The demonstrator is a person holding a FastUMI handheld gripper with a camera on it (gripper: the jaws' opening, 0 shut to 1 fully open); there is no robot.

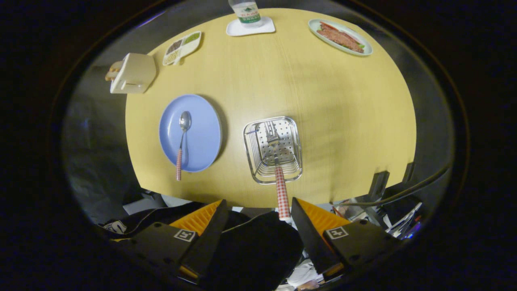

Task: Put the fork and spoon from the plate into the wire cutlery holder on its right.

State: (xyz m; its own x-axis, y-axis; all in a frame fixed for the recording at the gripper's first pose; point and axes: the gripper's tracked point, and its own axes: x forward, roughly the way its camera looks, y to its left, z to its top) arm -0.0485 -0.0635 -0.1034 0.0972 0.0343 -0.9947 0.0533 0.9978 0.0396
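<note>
we hold the gripper [258, 210] above the near edge of the table [343, 101], its fingers spread wide and gripping nothing. just ahead of the fingers sits the wire holder [250, 145]; the fork [278, 169] lies in it, tines down on the perforated base, its checked handle leaning over the near rim toward the gap between the fingers. ahead and to the left, the spoon [182, 141] rests on the blue plate [206, 133], handle overhanging the near rim.
</note>
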